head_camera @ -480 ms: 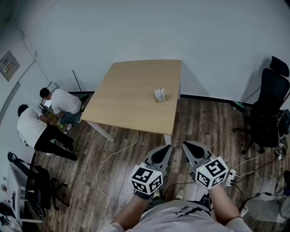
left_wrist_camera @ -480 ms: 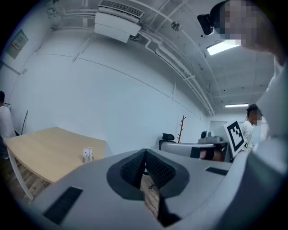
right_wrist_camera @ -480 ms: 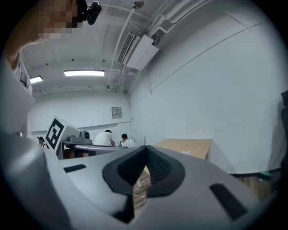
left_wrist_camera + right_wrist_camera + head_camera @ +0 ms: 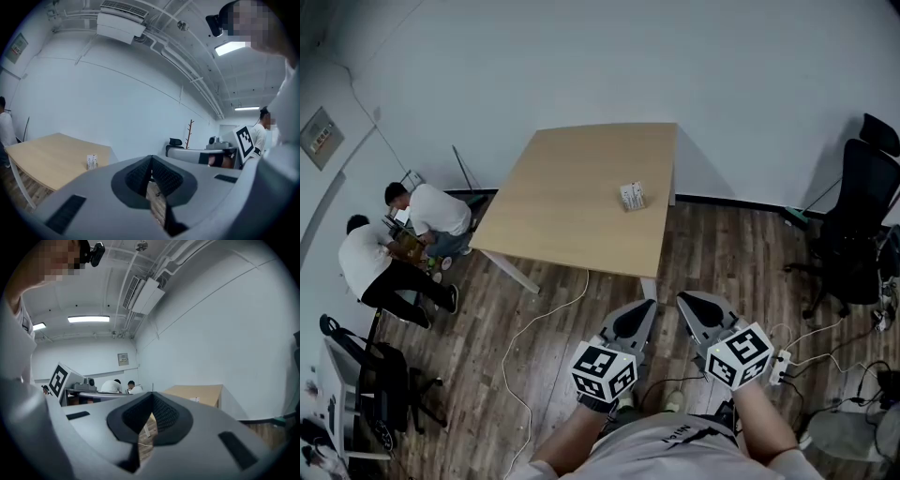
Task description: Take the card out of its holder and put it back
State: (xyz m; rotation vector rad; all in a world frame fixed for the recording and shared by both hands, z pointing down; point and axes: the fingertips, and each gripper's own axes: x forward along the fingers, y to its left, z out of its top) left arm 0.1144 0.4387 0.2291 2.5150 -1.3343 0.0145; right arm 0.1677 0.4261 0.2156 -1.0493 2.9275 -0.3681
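Two grippers are hanging close in front of the person's body, low over the wooden floor (image 4: 534,281), and neither is carrying anything. The left gripper (image 4: 645,304) is keeping its jaws pressed together, the tips meeting in a point with only a sliver of floor showing behind them in the left gripper view. The right gripper (image 4: 682,297) is doing the same just beside it, jaws closed tip to tip on nothing. The two are angling slightly toward each other, noses nearly converging.

A pale cable (image 4: 534,323) is trailing across the boards between the person and the table (image 4: 572,187), which is standing well apart from both grippers. The card in its holder (image 4: 632,196) is sitting upright on the tabletop, close to the table's right-hand edge, untouched. It is lying straight ahead and far off, roughly in line with the left gripper's tips, so the left looks marginally nearer. In the left gripper view it is showing to the left of the jaws (image 4: 92,161); in the right gripper view it is showing small to the right of them (image 4: 196,400). From here I cannot tell which way its face is turning.

I would judge the task as not yet begun: the person needs to walk forward and open a gripper first.

Beyond, two people (image 4: 403,234) are crouching by the wall, and an office chair (image 4: 853,225) is standing at the right.
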